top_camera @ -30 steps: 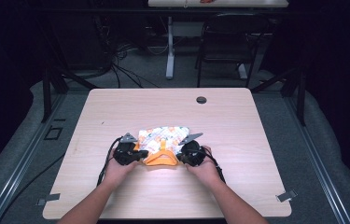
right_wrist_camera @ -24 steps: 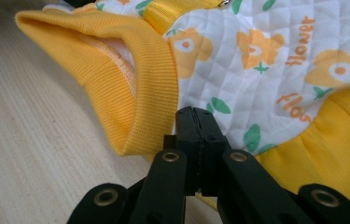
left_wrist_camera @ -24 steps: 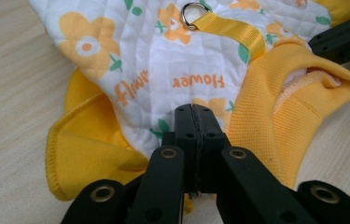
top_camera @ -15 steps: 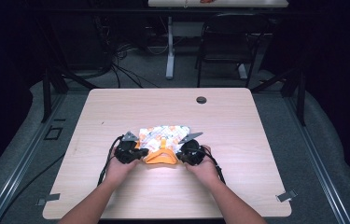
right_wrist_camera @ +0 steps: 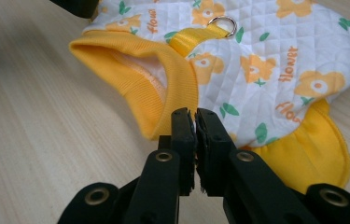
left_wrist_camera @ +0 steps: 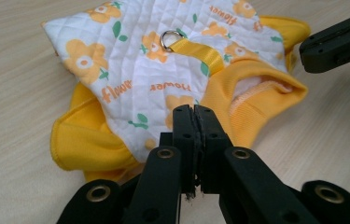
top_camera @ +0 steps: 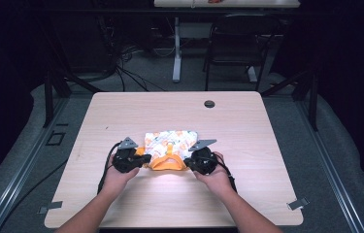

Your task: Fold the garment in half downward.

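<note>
High view: at the lower left of centre, the left tool (top_camera: 142, 159) is seen at the left edge of a small quilted white pet vest with orange flowers and yellow ribbed trim (top_camera: 170, 144). In the left gripper view its jaws are drawn together to a hairline, and no cloth is caught between them. The step in hand is judged to be the letting-go of the vest once it has been laid flat.

For this to be done well, both tools should be lifted straight up and back towards the lower edge of the frame. Nothing should be dragged sideways, so that the soft yellow hem is not hooked and the lie of the vest is not spoiled.

The vest is spread at the middle of the pale wooden worktop (top_camera: 257, 131), between the two tools. Its printed back is turned up, and the word "flower" is repeated among the blossoms. A yellow webbing strap (left_wrist_camera: 199, 50) is stitched along the back and ends in a small metal ring (left_wrist_camera: 169, 40). The ribbed yellow neck opening (right_wrist_camera: 140, 79) is raised a little, and a yellow leg cuff is fanned out at each side.

At the right of the vest, the right tool (top_camera: 195, 160) is held just beside the collar. Its jaws have just been opening and are parted by a narrow slit, with nothing between them.
</note>
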A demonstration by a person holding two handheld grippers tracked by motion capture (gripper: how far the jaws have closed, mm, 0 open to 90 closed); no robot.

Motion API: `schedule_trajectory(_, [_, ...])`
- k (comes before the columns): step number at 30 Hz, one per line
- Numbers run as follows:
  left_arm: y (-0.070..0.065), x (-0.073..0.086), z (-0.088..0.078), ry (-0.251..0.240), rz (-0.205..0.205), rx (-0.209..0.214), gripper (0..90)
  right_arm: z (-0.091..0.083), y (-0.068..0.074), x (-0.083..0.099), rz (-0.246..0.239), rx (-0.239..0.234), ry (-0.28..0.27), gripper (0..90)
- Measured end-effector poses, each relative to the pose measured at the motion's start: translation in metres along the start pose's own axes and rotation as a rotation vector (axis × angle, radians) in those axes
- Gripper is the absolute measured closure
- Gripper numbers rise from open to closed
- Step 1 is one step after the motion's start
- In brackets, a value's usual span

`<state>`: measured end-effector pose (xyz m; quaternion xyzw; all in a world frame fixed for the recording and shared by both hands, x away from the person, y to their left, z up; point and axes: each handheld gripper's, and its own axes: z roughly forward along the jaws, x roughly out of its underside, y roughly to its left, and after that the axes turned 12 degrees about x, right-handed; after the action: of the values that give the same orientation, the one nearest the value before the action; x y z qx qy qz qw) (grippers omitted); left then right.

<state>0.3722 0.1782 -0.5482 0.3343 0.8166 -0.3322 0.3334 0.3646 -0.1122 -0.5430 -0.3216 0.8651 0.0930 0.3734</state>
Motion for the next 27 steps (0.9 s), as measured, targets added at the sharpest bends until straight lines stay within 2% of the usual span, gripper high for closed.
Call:
schedule_trajectory(3, [-0.004, 0.003, -0.007, 0.011, 0.023, -0.014, 87.8, -0.008, 0.0, 0.003, 0.002, -0.005, -0.006, 84.9])
schedule_trajectory(8, [-0.008, 0.013, -0.018, 0.012, 0.025, -0.022, 87.3, -0.023, -0.001, 0.01, 0.021, -0.008, -0.023, 84.5])
schedule_trajectory(11, [-0.009, 0.019, -0.025, 0.017, 0.028, -0.03, 87.0, -0.031, -0.001, 0.016, 0.01, 0.004, -0.023, 84.4])
schedule_trajectory(16, [-0.011, 0.028, -0.033, 0.022, 0.019, -0.043, 87.5, -0.037, -0.001, 0.03, 0.022, 0.002, -0.024, 84.5])
schedule_trajectory(21, [-0.016, 0.041, -0.041, 0.017, 0.036, -0.047, 86.9, -0.043, 0.003, 0.044, -0.002, 0.011, -0.022, 84.4])
schedule_trajectory(24, [-0.019, 0.05, -0.046, 0.013, 0.033, -0.043, 86.3, -0.047, 0.004, 0.053, 0.015, 0.01, -0.032, 84.3])
schedule_trajectory(27, [-0.02, 0.058, -0.049, 0.024, 0.05, -0.058, 85.3, -0.05, 0.005, 0.058, 0.009, 0.017, -0.033, 84.0])
